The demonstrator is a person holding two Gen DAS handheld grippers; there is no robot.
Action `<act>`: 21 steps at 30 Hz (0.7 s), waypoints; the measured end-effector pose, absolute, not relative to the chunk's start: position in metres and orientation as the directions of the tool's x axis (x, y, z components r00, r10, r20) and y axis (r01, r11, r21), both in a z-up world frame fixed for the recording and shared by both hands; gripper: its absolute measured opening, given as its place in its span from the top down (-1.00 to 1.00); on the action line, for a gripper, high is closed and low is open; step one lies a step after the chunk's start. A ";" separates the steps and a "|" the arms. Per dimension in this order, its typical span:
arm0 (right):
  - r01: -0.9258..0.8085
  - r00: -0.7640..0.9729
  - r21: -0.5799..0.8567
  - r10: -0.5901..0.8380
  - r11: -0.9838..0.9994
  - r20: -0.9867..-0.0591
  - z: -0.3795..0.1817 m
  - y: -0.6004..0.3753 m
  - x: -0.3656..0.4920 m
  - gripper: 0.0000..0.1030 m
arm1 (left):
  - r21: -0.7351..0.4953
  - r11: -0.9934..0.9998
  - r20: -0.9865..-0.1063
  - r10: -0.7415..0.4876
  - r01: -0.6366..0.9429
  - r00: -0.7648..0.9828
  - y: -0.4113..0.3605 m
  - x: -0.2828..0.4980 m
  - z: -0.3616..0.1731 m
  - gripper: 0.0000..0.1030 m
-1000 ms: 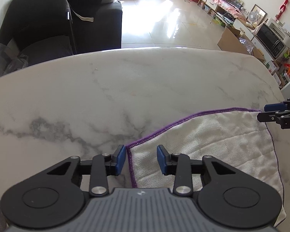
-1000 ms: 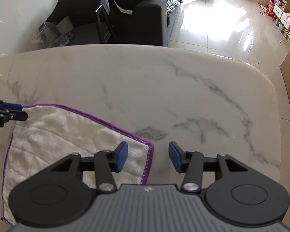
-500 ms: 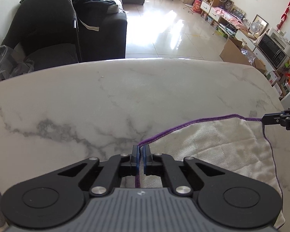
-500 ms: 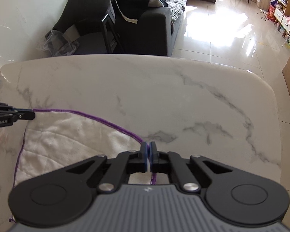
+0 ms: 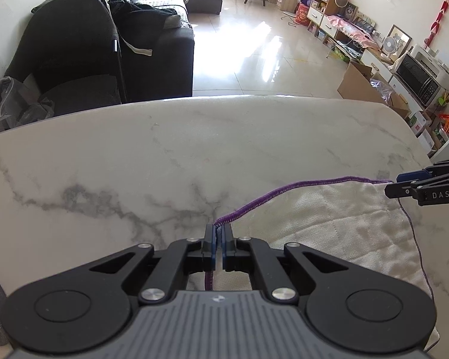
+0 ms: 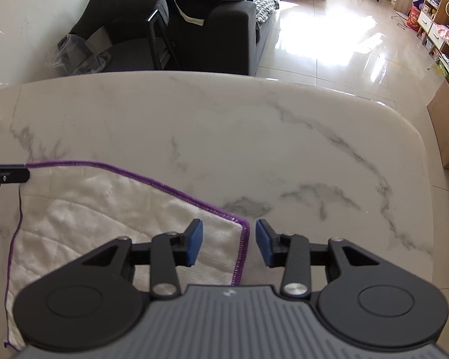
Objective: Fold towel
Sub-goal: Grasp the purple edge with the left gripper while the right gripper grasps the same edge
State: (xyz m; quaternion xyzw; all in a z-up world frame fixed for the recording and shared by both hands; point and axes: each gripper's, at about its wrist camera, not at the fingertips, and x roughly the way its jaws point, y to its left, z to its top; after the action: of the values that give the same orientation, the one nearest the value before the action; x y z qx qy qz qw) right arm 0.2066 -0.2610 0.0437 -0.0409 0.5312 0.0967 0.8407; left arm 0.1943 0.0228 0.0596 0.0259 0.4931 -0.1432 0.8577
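Towel: white quilted cloth with a purple stitched hem (image 5: 338, 227), spread on the marble between my two sets of fingers; its far hem runs from one gripper to the other.
Table: white marble with grey veins (image 5: 170, 155), stretching out well beyond my fingertips on both sides.
Sofa: dark, with dark clothing draped over it (image 5: 152, 39), past the table's far edge, ahead and left of my left fingers.
Cardboard box: brown (image 5: 359, 83), on the shiny tiled floor, ahead and right of my left fingers.
My left gripper: (image 5: 218, 239) fingers pressed together on the towel's near-left corner, purple hem running out from between the blue pads; the hem rises slightly toward the pinch.
My right gripper: (image 6: 228, 246) fingers apart, blue pads (image 6: 194, 245) straddling the towel's right corner; the hemmed corner lies flat on the marble in the gap, closer to the left pad, not pinched by either.
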 end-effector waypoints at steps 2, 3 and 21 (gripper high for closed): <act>-0.249 0.431 -0.018 0.094 0.968 -0.897 0.040 -0.251 0.201 0.45 | -0.094 0.958 -0.856 -0.216 0.270 0.470 0.021 0.195 0.058 0.95; -0.256 0.429 -0.012 0.102 0.966 -0.897 0.041 -0.249 0.201 0.73 | -0.093 0.958 -0.857 -0.215 0.270 0.468 0.021 0.195 0.057 0.95; -0.286 0.533 0.016 0.173 0.958 -0.828 0.078 -0.252 0.149 0.87 | -0.140 0.953 -0.821 -0.264 0.269 0.506 0.036 0.161 0.069 0.95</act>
State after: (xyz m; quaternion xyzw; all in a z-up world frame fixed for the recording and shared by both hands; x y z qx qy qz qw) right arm 0.1488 -0.2520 0.0784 -0.0608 0.4651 0.1313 0.8733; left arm 0.1607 0.0363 0.0692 0.0030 0.4727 -0.1536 0.8677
